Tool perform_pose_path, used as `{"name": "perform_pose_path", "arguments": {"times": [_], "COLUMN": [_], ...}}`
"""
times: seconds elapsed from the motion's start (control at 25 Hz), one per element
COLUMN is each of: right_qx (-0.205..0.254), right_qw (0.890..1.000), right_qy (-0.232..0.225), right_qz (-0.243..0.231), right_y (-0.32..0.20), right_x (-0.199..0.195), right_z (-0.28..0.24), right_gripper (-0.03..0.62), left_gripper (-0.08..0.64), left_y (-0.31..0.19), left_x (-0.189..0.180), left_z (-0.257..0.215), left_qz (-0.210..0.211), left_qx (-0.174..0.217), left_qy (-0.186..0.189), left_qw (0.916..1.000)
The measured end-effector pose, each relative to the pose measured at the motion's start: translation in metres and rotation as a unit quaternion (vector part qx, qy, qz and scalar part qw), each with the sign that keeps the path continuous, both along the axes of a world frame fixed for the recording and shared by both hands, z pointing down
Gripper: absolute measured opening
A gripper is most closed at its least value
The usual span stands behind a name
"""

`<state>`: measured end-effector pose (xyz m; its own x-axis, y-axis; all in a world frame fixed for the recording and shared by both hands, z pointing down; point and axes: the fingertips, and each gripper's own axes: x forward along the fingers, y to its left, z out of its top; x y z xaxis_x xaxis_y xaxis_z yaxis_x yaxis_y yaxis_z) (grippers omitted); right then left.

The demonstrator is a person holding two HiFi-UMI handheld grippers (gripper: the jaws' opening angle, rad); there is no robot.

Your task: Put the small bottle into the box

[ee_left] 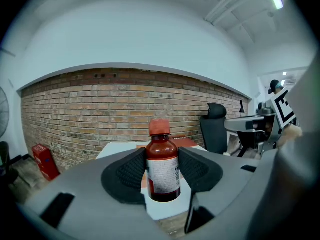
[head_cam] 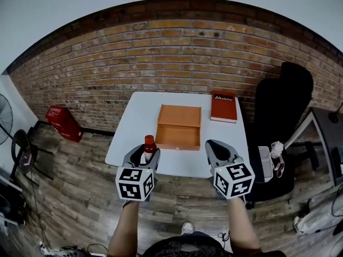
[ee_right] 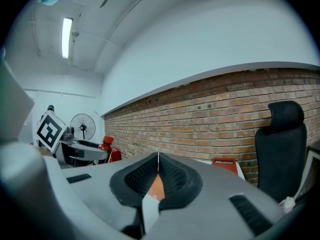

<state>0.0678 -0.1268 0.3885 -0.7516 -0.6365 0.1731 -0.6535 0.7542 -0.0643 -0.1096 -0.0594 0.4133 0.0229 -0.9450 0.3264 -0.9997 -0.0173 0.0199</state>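
A small brown bottle (ee_left: 162, 169) with a red cap and a white label stands upright between the jaws of my left gripper (ee_left: 163, 170), which is shut on it. In the head view the bottle (head_cam: 149, 145) is held over the table's near edge, left of and short of the open orange box (head_cam: 179, 126) in the middle of the white table (head_cam: 134, 116). My right gripper (head_cam: 220, 152) hovers at the near edge to the right of the box. Its jaws touch in the right gripper view (ee_right: 158, 175), with nothing between them.
A red book (head_cam: 223, 106) lies at the table's far right corner. A black office chair (head_cam: 280, 111) stands right of the table, with a grey desk (head_cam: 321, 138) beyond it. A brick wall (head_cam: 177, 58) runs behind. A red crate (head_cam: 64, 123) sits on the floor at left.
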Motion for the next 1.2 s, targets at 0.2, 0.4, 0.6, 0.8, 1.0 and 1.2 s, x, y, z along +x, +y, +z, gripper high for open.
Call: {"name": "perform_pose_path", "arguments": {"times": [0.2,0.4,0.6,0.8,1.0,1.2], "right_qx": [0.000,-0.001,-0.001,-0.001,0.003,0.008], "right_qw": [1.000,1.000,1.000,1.000,1.000,1.000], "right_qy": [-0.003,-0.010,-0.016,-0.012,-0.013,-0.008], "right_qz": [-0.011,-0.015,-0.018,-0.015,-0.004,0.012], "right_y": [-0.021,-0.037,-0.048,-0.058,-0.072,-0.090], "right_x": [-0.004,-0.005,-0.009,-0.015,-0.024,-0.044], "right_z": [0.001,0.000,0.001,0.002,0.002,0.003], "right_gripper": [0.021,0.021,0.021,0.021,0.021,0.021], "left_gripper": [0.219,0.219,0.219,0.219,0.219,0.219], "left_y": [-0.018,-0.032,-0.040,-0.051,-0.067,-0.095], "left_x": [0.000,0.002,0.000,-0.009,-0.018,-0.036], "left_z": [0.000,0.002,0.003,0.006,0.008,0.011], "left_qz": [-0.006,-0.006,-0.008,-0.008,0.005,0.025], "left_qx": [-0.002,-0.010,-0.010,-0.011,-0.007,-0.004], "left_qy": [-0.006,-0.012,-0.018,-0.014,-0.017,-0.012], "left_qw": [1.0000,0.9999,0.9998,0.9998,0.9998,0.9996]}}
